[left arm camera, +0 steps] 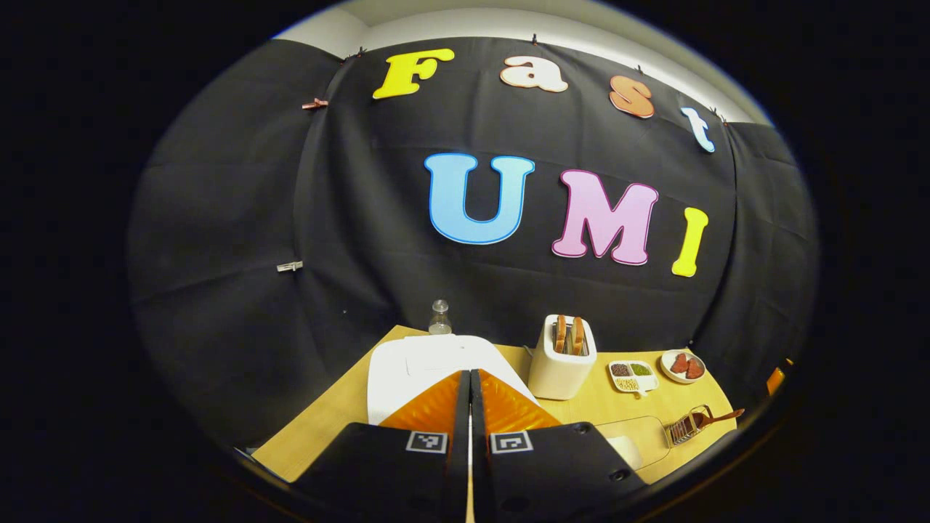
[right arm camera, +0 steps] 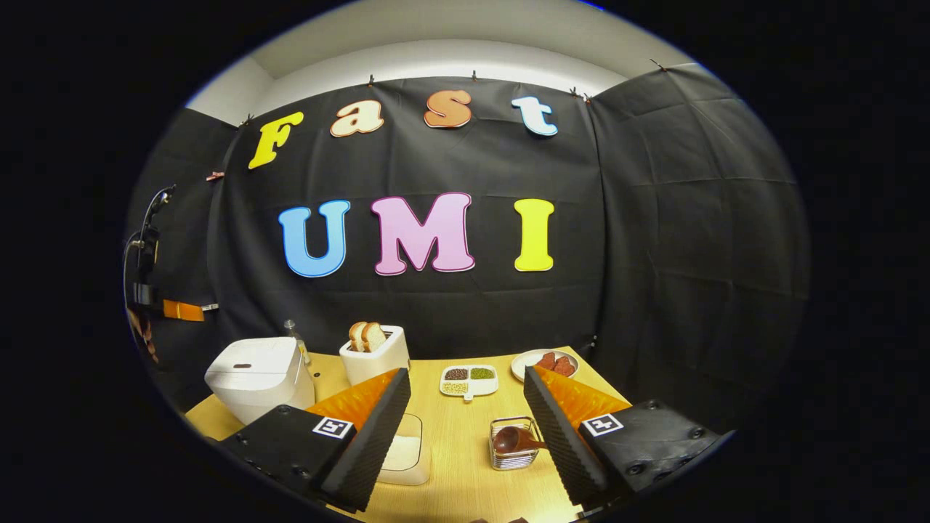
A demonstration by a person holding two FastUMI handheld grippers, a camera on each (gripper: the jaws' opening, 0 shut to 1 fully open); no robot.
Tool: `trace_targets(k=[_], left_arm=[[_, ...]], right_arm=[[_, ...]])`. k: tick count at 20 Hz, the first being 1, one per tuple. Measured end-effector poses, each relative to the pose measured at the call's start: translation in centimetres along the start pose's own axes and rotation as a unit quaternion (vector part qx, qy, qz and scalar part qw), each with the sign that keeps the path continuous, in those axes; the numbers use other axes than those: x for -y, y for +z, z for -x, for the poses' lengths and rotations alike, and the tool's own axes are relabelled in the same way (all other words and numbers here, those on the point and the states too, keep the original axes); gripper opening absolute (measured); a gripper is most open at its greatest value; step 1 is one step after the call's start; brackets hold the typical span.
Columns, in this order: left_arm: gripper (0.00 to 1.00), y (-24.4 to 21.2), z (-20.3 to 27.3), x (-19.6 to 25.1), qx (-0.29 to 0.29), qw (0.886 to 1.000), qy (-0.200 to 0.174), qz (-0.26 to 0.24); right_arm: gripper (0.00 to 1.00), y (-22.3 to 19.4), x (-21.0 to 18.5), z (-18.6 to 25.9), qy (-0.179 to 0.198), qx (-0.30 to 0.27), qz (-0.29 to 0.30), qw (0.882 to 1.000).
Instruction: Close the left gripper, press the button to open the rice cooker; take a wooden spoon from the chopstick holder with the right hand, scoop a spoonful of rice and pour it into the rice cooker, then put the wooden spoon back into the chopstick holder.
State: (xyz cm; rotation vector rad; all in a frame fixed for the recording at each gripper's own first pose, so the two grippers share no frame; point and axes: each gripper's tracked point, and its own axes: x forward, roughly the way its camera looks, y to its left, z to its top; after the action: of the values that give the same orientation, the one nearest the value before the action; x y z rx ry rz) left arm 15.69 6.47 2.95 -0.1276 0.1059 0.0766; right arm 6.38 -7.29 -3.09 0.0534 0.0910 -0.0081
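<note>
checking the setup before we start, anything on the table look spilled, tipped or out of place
Nothing stands out. The rice cooker sits upright with its lid shut, the toaster holds its bread slices, the divided dish keeps its grains in their compartments, and the wooden spoon rests in the chopstick holder.

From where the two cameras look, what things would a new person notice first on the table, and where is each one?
The white rice cooker stands at the table's left end, lid down, with the shut left gripper right in front of it. Behind the middle stands a white toaster holding two bread slices. Nearer, the wooden spoon rests in the wire chopstick holder, between the fingers of the open right gripper.
</note>
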Motion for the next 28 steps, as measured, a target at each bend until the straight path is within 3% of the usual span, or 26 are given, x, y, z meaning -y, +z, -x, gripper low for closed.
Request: trace_targets(k=[7,9,17,28], left_arm=[[0.07,-6.3,-6.8,-1.4,-0.111,0.993,-0.022,0.030],[0.07,-7.6,-7.9,-1.9,-0.128,0.991,-0.013,0.023],[0.06,-10.6,-9.8,-1.7,-0.170,0.982,-0.016,0.080],[0.07,-11.4,-9.9,-1.4,-0.188,0.982,0.001,0.003]], right_arm=[[0.99,-1.7,2.1,0.7,-0.020,-0.025,-0.018,0.999],[0.99,-2.1,3.0,0.9,-0.031,-0.031,-0.023,0.999],[0.98,-2.5,5.6,1.8,-0.061,-0.037,-0.037,0.997],[0.98,-2.8,5.5,1.1,-0.046,-0.041,-0.042,0.997]])
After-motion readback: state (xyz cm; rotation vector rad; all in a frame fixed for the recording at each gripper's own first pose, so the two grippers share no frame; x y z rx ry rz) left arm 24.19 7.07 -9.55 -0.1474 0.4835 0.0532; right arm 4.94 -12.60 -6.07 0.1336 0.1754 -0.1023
